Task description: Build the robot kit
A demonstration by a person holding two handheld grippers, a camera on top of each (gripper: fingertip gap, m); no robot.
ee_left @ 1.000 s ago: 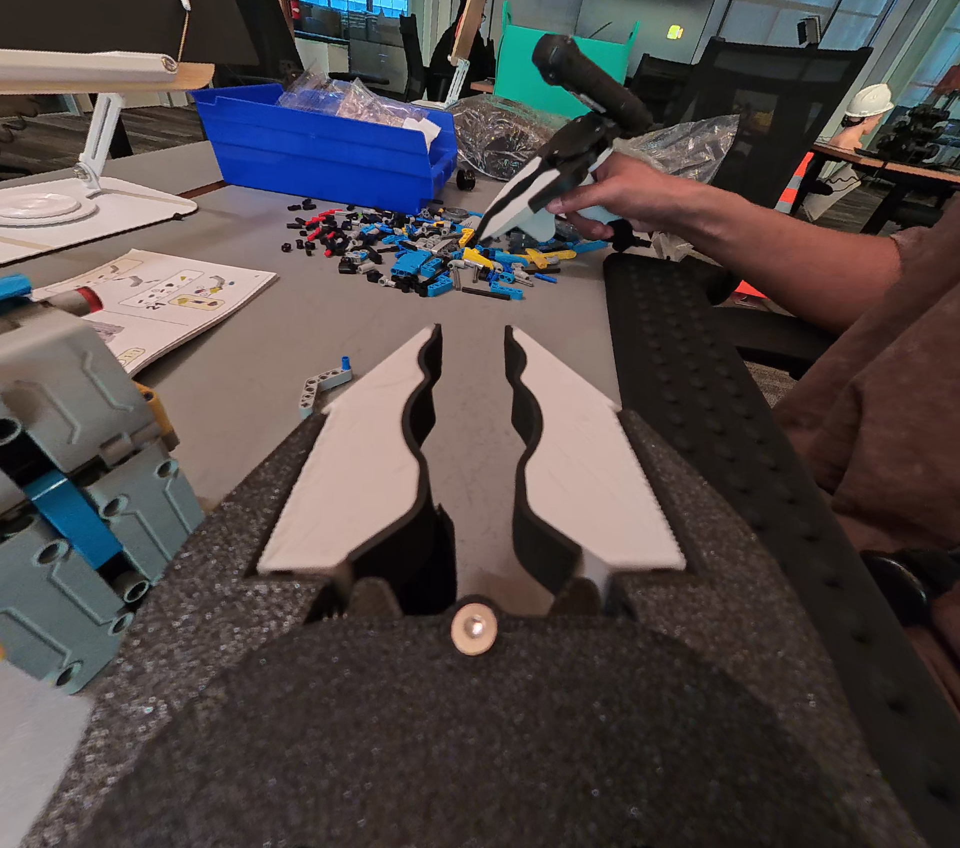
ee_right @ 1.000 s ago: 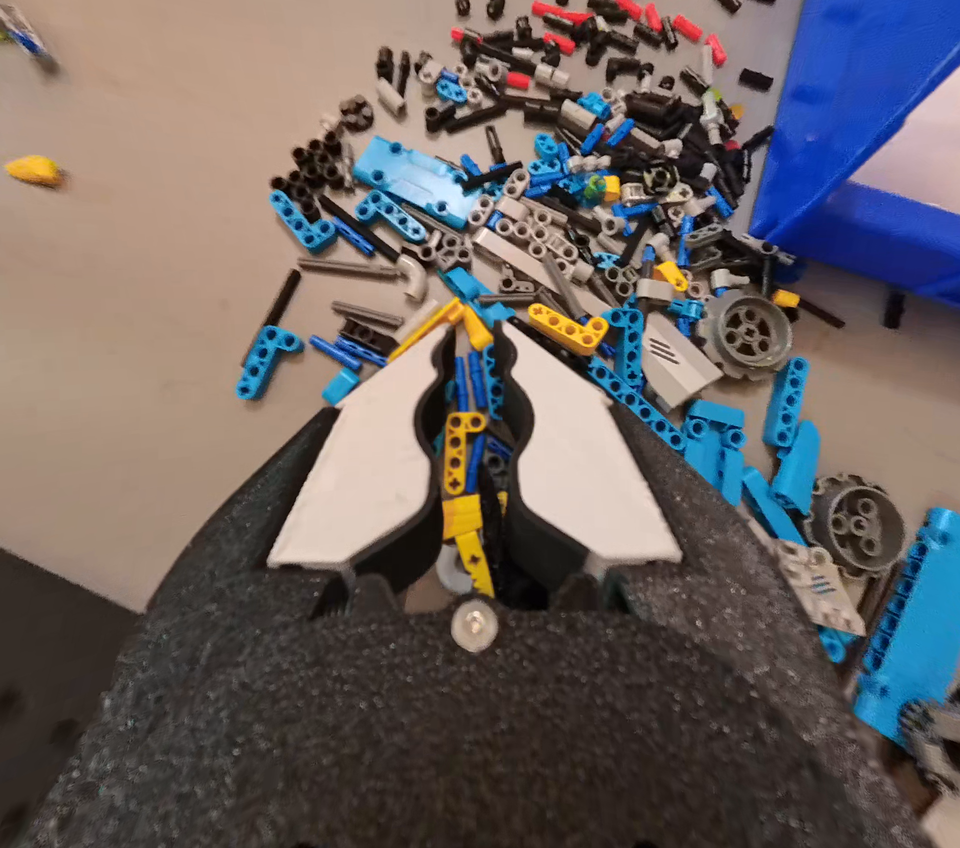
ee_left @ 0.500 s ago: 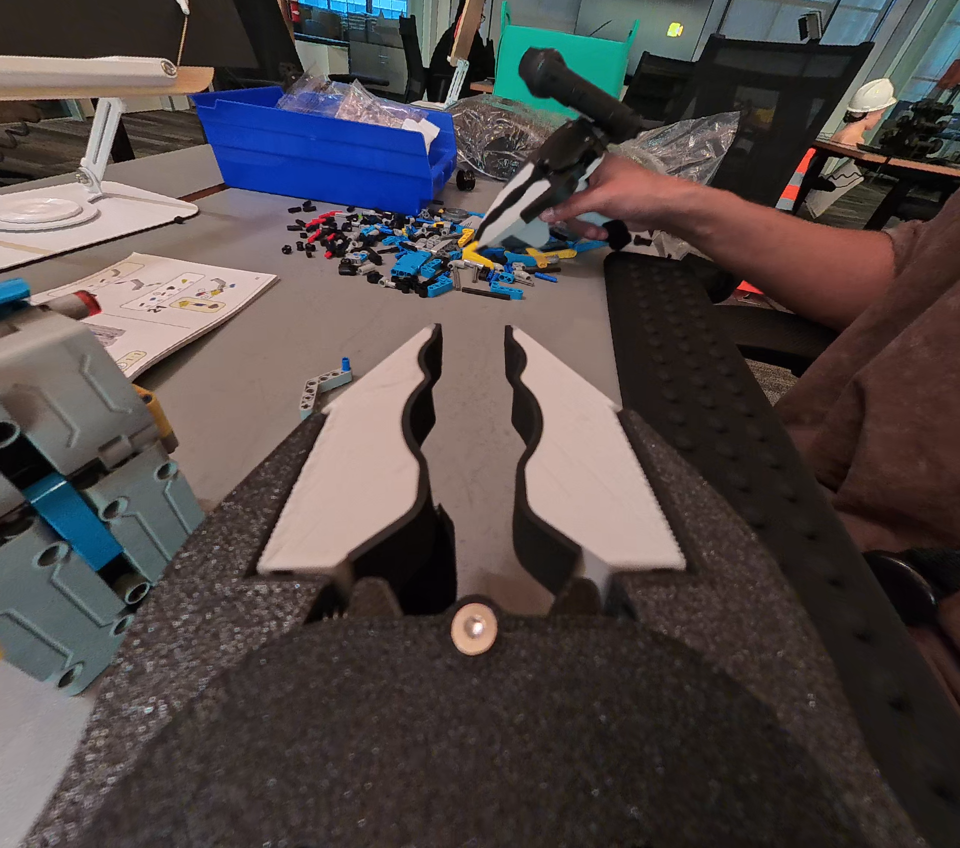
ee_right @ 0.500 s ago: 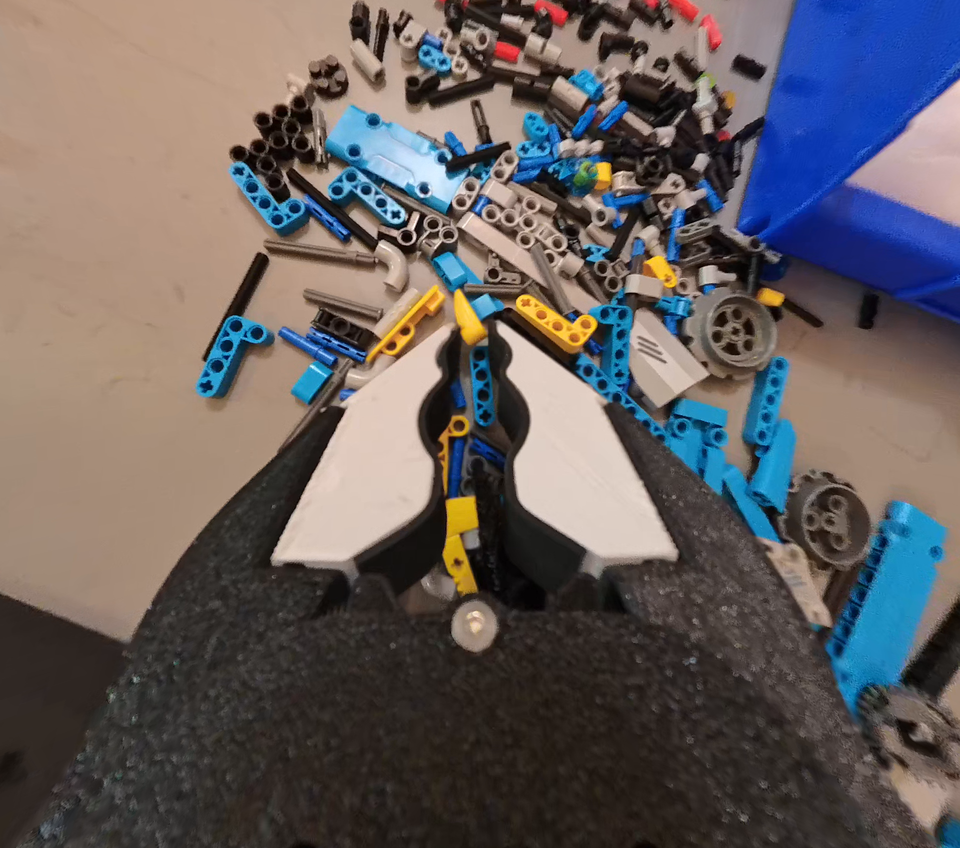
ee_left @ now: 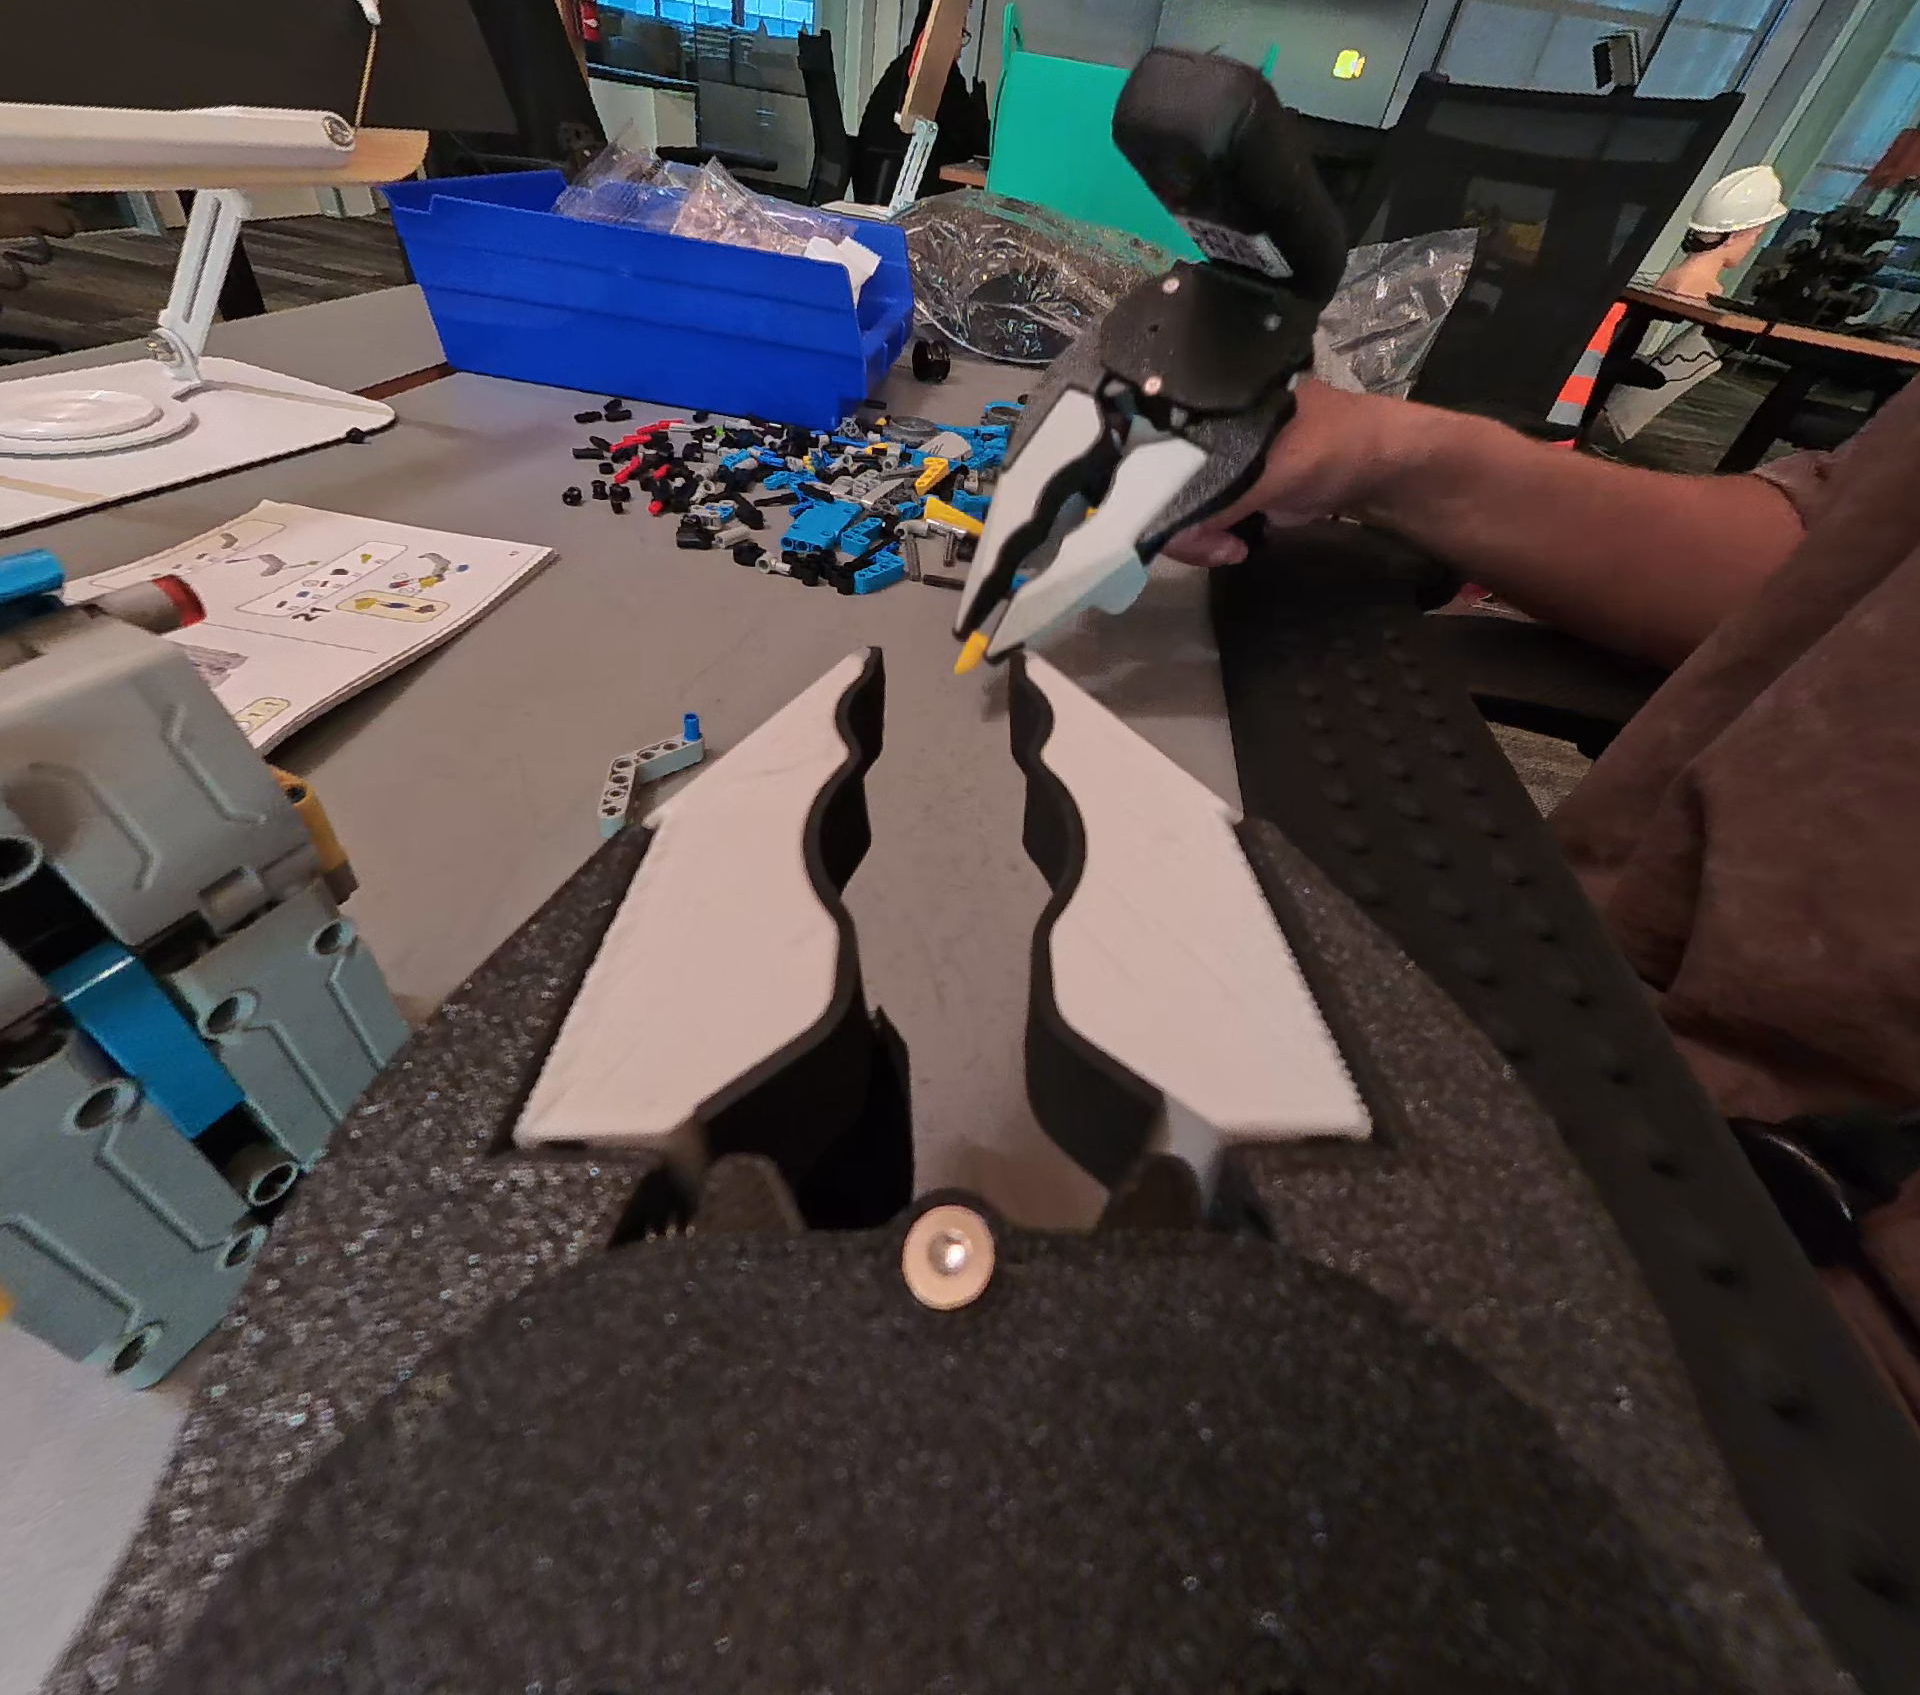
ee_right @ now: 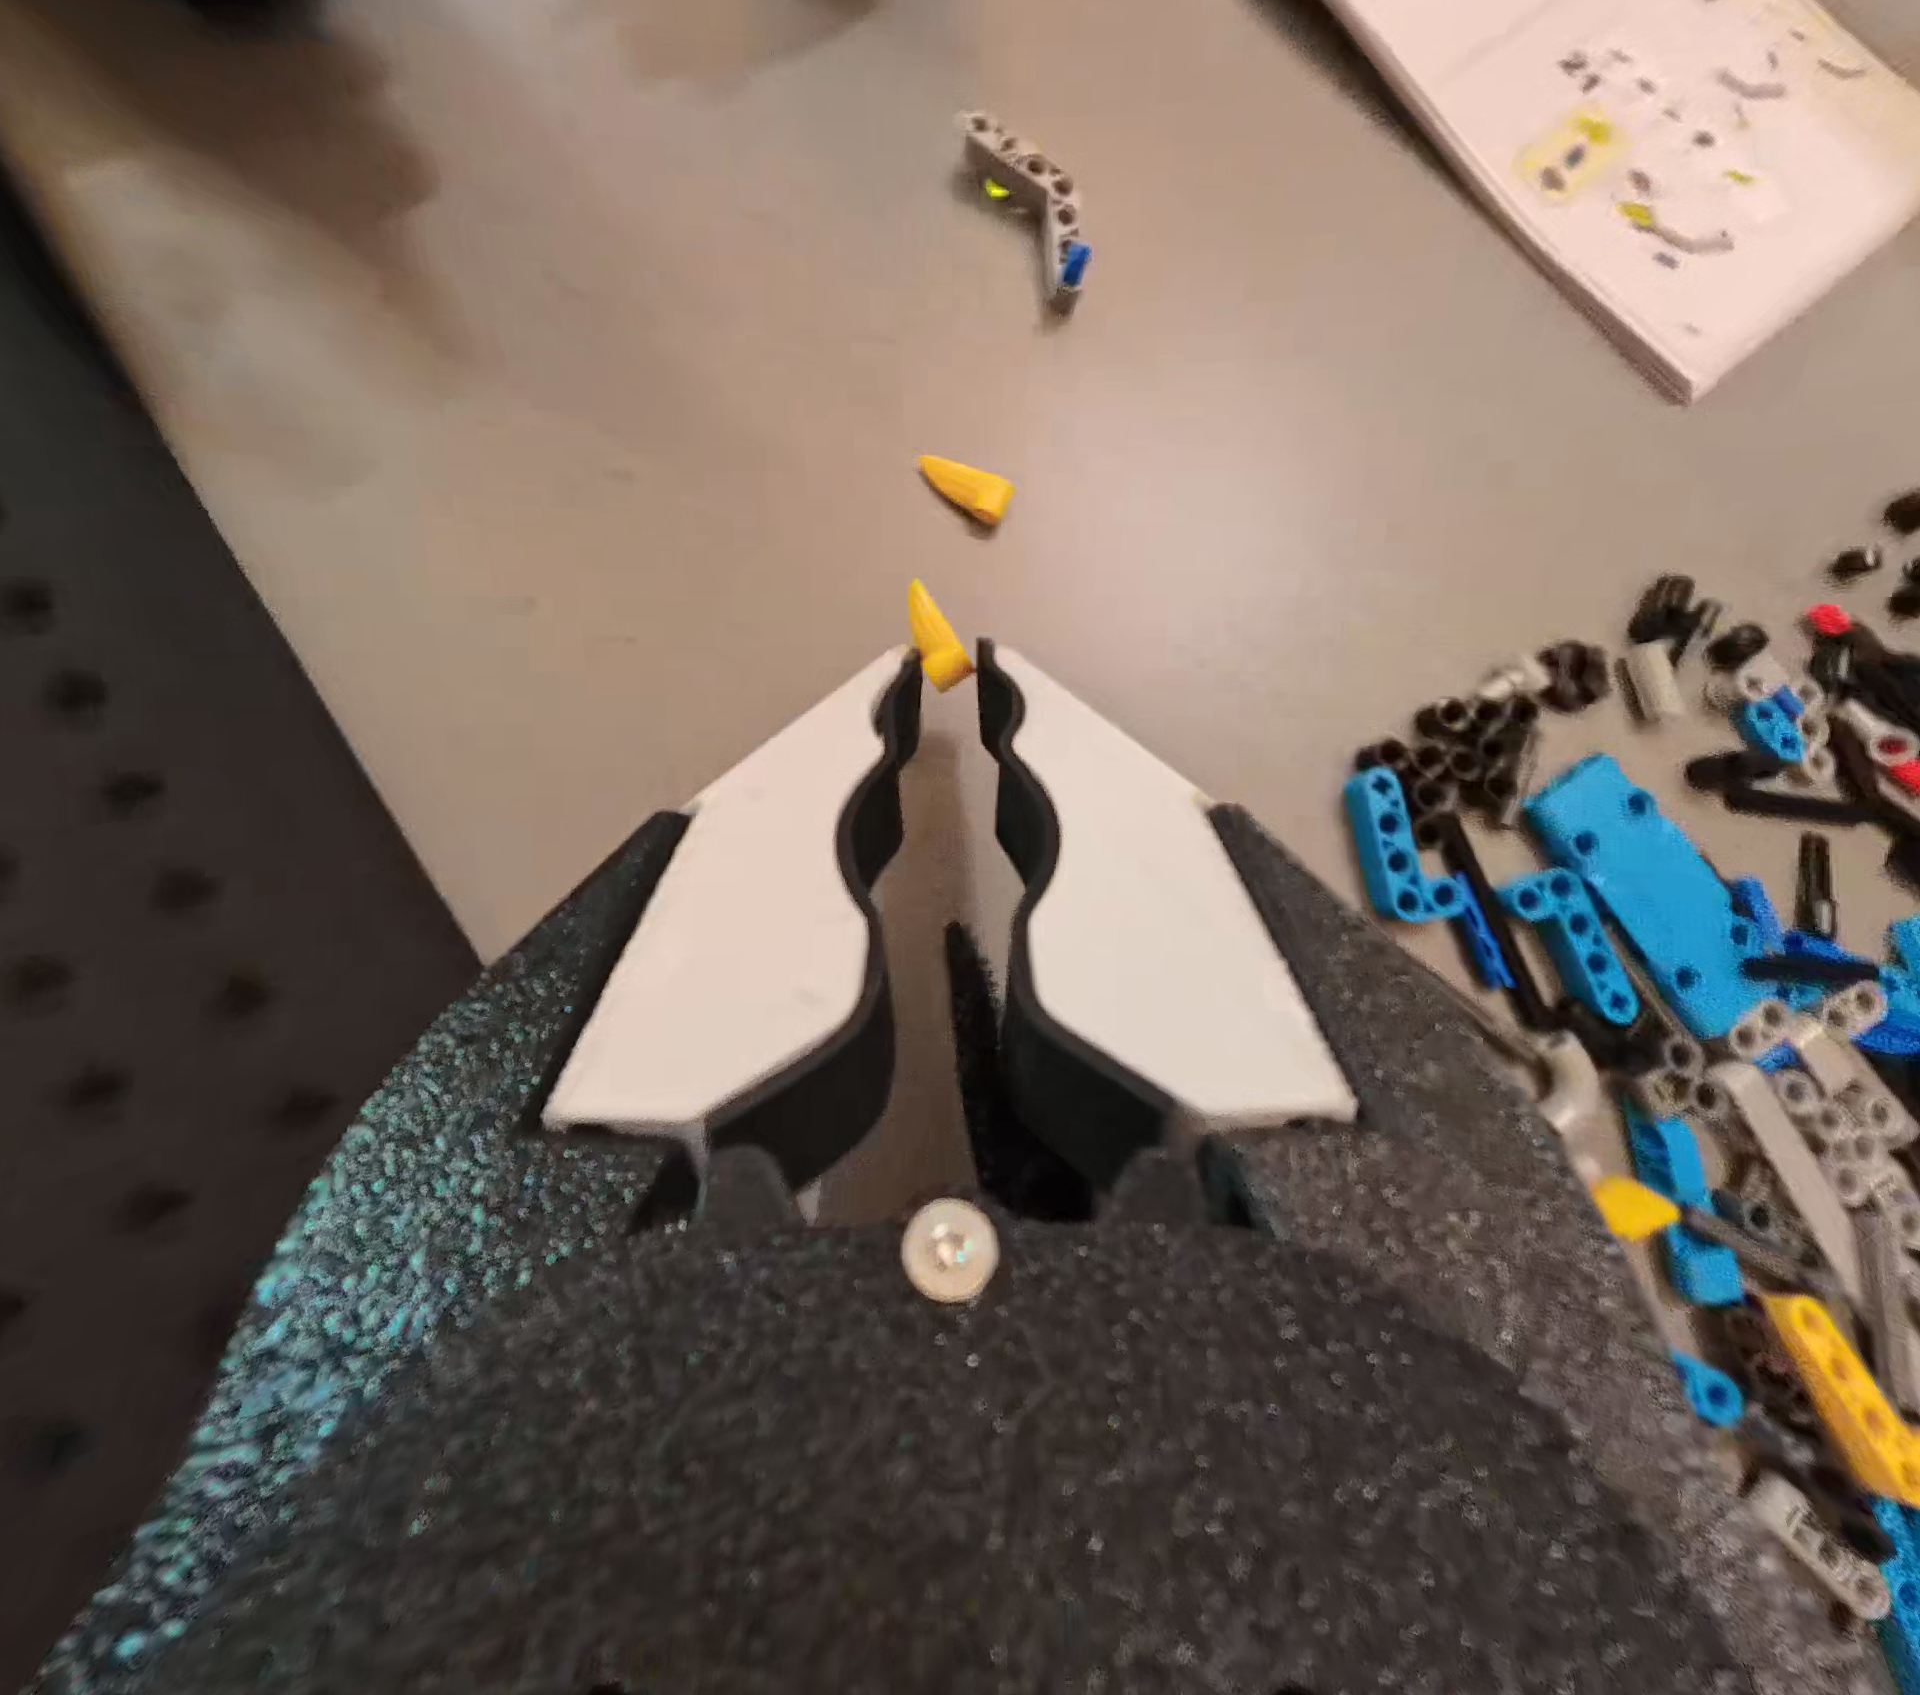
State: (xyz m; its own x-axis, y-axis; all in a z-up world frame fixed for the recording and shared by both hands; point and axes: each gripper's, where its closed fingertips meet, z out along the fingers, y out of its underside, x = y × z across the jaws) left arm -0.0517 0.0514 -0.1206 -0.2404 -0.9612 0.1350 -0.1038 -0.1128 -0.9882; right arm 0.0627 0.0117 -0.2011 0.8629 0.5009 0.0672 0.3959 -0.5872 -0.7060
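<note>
Yellow cone piece [ee_right: 938, 639]: small, tapered, glossy plastic, pinched at its wide end between the tips of the right gripper [ee_right: 948, 666], point sticking out ahead. In the left wrist view the same piece [ee_left: 968, 653] hangs above the grey table [ee_left: 540, 710], just ahead of the left gripper's tips.

Second yellow cone [ee_right: 967, 488]: lies loose on the table a little beyond the held one.

Right gripper: a second ago its tips were down in the brick pile with yellow and blue beams between the fingers; it has since lifted clear, swung over bare table and now carries only the cone.

Left gripper [ee_left: 943, 679]: fingers spread, nothing between them, unmoved since the earlier frames.

Surroundings:
- Pile of loose building bricks [ee_right: 1683, 970], blue, black, grey, red, yellow, to the right of the right gripper.
- Grey angled beam with blue pin [ee_right: 1029, 191], beyond the cones.
- Open instruction booklet [ee_right: 1538, 45].
- Part-built grey and blue model [ee_left: 135, 970], left of the left gripper.
- Blue bin [ee_left: 644, 305] holding clear bags, behind the pile.
- Black perforated mat [ee_left: 1455, 918] along the table edge.
</note>
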